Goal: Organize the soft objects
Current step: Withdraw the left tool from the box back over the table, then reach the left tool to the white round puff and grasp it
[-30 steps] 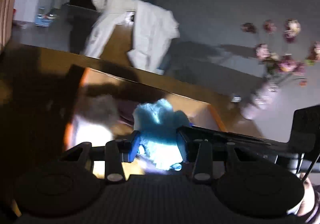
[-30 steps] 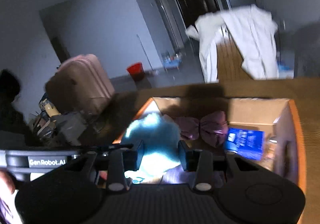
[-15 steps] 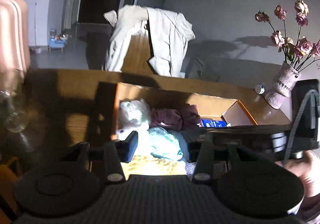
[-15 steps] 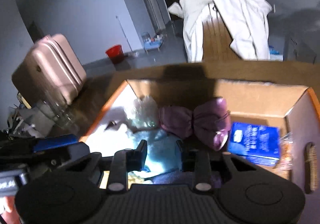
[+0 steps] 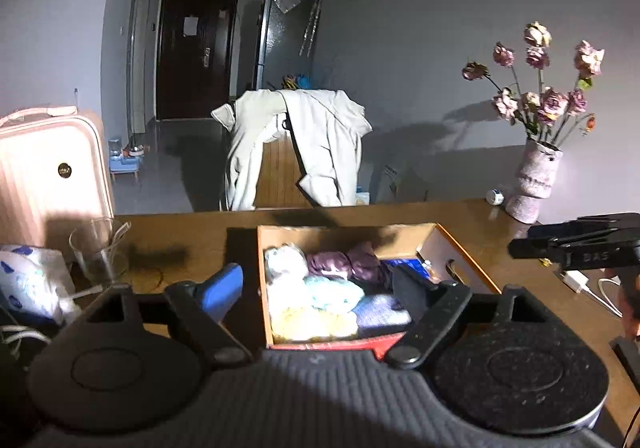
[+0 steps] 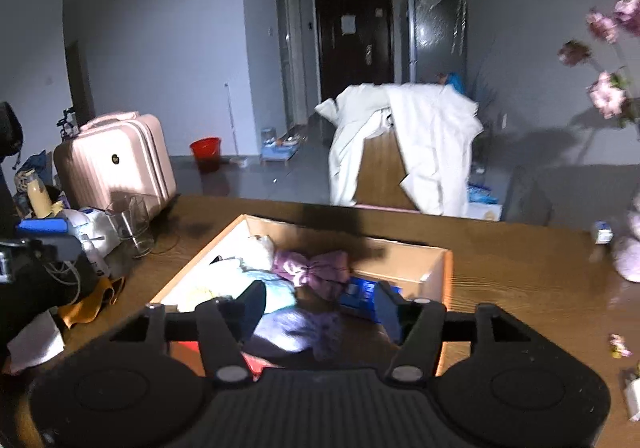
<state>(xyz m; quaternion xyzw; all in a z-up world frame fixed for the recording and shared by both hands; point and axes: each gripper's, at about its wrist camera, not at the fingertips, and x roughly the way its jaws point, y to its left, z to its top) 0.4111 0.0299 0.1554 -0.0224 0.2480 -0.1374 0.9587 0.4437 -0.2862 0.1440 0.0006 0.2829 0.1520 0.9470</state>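
Hovering over the cardboard box [image 5: 460,248], both tools are empty: left gripper [image 5: 316,288] jaws opening, nothing pinched, w/ the soft bundles lying below and between its fingers, not touched. Right gripper [image 6: 320,306] likewise opening, nothing gripped; a lavender fuzzy bundle [image 6: 296,328] sits just under its gap.

The soft stuff is all in the box, straight ahead of both tools: pale blue bundle [image 5: 332,294] centre, yellow bundle [image 5: 312,324] nearest the left tool, white fluffy one [image 5: 282,260] at the far-left corner, a purple tied bundle [image 5: 348,264] beyond, and a blue packet [image 6: 356,294] toward the right gripper's right finger.

Handling, my guess: these look light, squashy, prob. fuzzy fabric, so no breakage risk, but they'll compress and may slip out or snag a neighbour. Best to pinch deep across the fat middle of one bundle, not a loose edge. The purple one could be taken at its tied waist. The box looks packed tight, so lifting one may drag others.
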